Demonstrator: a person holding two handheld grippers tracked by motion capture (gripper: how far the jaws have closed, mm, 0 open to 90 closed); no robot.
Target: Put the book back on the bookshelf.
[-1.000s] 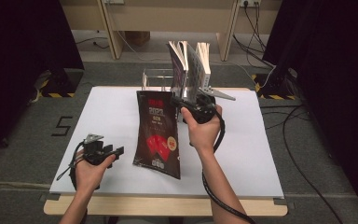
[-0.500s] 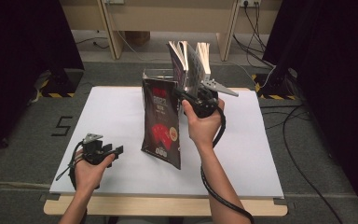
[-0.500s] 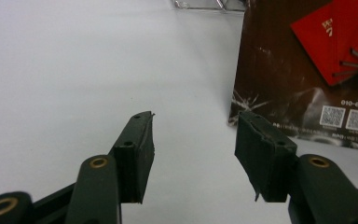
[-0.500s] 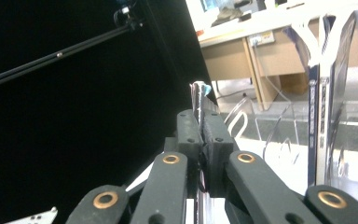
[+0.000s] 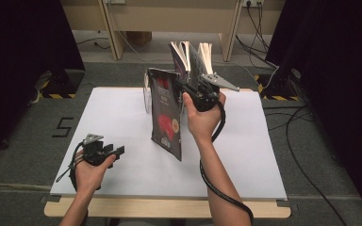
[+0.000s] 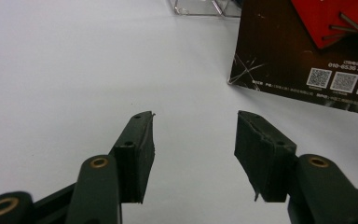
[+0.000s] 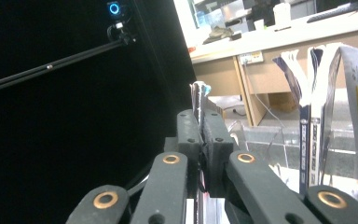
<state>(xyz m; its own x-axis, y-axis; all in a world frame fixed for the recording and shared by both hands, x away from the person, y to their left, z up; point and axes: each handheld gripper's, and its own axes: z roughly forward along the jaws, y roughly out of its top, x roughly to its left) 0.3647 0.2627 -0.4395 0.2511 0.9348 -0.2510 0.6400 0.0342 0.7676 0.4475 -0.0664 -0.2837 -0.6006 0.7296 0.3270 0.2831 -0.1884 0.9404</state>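
A: High view first. The right gripper (image 5: 188, 90) is clamped on the top edge of the book (image 5: 166, 112). The book is thin, dark and shiny, with a red picture on it. It stands up on its bottom edge on the white counter (image 5: 122, 113), tilted a bit, just in front of the clear rack (image 5: 147, 92).

B: And the right gripper view?

A: The black pads (image 7: 189, 135) are squeezed tight on the thin edge of the book (image 7: 198, 100).

B: What about the other one?

A: The left gripper (image 5: 117, 151) rests on the counter, well apart from the book. Its jaws are wide open with nothing between them.

B: What could go wrong?

A: I think the book could slip. The cover looks smooth and floppy, and only a small bit is pinched. It might swing, bend, or bump the books (image 5: 193, 55) already standing in the rack. That rack looks light, so a push might slide it.
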